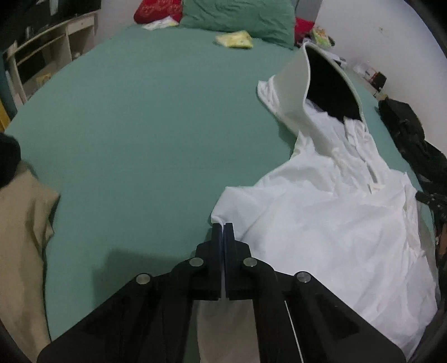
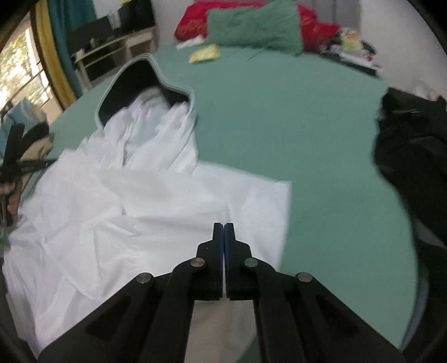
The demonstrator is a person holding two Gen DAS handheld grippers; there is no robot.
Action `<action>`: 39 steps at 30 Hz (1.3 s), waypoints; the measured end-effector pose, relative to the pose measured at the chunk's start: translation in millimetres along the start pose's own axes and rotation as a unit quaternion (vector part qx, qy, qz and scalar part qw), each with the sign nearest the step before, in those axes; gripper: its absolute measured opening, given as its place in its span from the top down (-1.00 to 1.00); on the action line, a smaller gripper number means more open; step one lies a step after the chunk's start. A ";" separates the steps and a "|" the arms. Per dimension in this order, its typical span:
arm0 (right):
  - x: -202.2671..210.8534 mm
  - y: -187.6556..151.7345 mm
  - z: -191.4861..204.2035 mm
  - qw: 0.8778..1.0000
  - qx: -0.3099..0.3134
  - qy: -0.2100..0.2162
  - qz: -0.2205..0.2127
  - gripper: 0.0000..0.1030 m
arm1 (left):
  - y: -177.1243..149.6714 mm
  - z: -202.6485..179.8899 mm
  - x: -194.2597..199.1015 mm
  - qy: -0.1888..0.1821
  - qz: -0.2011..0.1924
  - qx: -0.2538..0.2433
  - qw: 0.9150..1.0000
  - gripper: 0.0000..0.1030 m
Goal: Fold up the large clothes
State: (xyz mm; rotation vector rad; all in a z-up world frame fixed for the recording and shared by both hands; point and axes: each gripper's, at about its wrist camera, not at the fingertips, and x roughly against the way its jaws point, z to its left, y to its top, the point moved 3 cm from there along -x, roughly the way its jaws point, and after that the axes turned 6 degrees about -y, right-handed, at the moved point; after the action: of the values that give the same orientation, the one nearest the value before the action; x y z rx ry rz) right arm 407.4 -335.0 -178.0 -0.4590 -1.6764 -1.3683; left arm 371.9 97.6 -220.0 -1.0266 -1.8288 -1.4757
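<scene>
A large white hooded garment lies crumpled on the green bed sheet, its dark-lined hood standing up at the far end. In the left wrist view my left gripper is shut on the garment's near left corner, and white cloth shows between and under its fingers. In the right wrist view the same garment fills the left half, hood at the back. My right gripper is shut on the garment's near edge, close to its right corner, with white fabric pinched between its jaws.
A beige cloth lies at the bed's left edge. A black bag sits at the right edge. A green pillow, a red pillow and a yellow packet lie at the head. Wooden shelves stand beyond the bed.
</scene>
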 end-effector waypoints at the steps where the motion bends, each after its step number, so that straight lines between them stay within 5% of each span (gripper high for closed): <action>1: 10.7 2.8 -6.2 1.000 -0.008 -0.005 -0.012 0.98 | 2.7 -1.0 1.6 0.003 -0.008 -0.008 1.000 0.98; 8: 31.5 -8.9 -34.7 0.998 -0.068 -0.004 -0.011 0.98 | 20.2 3.4 32.4 0.053 -0.070 -0.007 0.996 0.99; 15: 13.3 -39.4 -43.4 0.995 -0.100 0.004 0.029 0.97 | 10.6 10.0 23.2 0.062 -0.028 0.047 0.997 0.93; 17: 4.0 -45.4 -45.2 0.991 -0.120 0.019 0.049 0.96 | 2.7 2.5 27.5 0.040 -0.025 0.049 0.998 0.63; 19: 2.7 -45.1 -43.1 0.991 -0.117 0.018 0.055 0.95 | -8.1 -12.6 34.9 0.026 -0.026 0.037 0.999 0.09; 21: 7.0 -41.3 -39.6 0.992 -0.112 0.015 0.047 0.92 | -19.0 -25.7 33.6 0.022 -0.010 0.021 0.999 0.04; 23: 11.7 -38.6 -32.9 0.994 -0.102 0.026 0.036 0.73 | -30.4 -33.5 25.5 0.027 0.019 0.007 0.999 0.04; 25: 8.9 -40.5 -26.9 0.995 -0.088 0.016 0.046 0.03 | -45.0 -32.9 15.2 0.045 0.048 0.000 0.998 0.05; 26: 4.1 -43.8 -22.7 0.995 -0.076 0.006 0.059 -0.09 | -49.2 -31.9 16.6 0.047 0.035 -0.006 0.998 0.04; 31: -1.1 -58.4 -17.7 0.996 -0.032 -0.040 0.070 -0.28 | -51.9 -19.5 23.3 0.124 0.022 -0.014 0.992 -0.14; 36: 6.6 -51.4 -34.4 0.993 -0.062 -0.068 0.078 -0.29 | -44.7 -16.2 29.6 0.132 0.029 0.006 0.991 -0.20; 39: 15.4 -42.6 -39.4 0.992 -0.077 -0.082 0.061 -0.29 | -29.0 -16.0 52.8 0.128 -0.016 0.028 0.991 -0.20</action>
State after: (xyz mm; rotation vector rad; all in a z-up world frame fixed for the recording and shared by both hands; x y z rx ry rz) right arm 383.3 -388.4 -190.8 -0.7685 -1.6493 -1.4071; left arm 318.4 90.4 -189.0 -0.7472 -1.6993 -1.4898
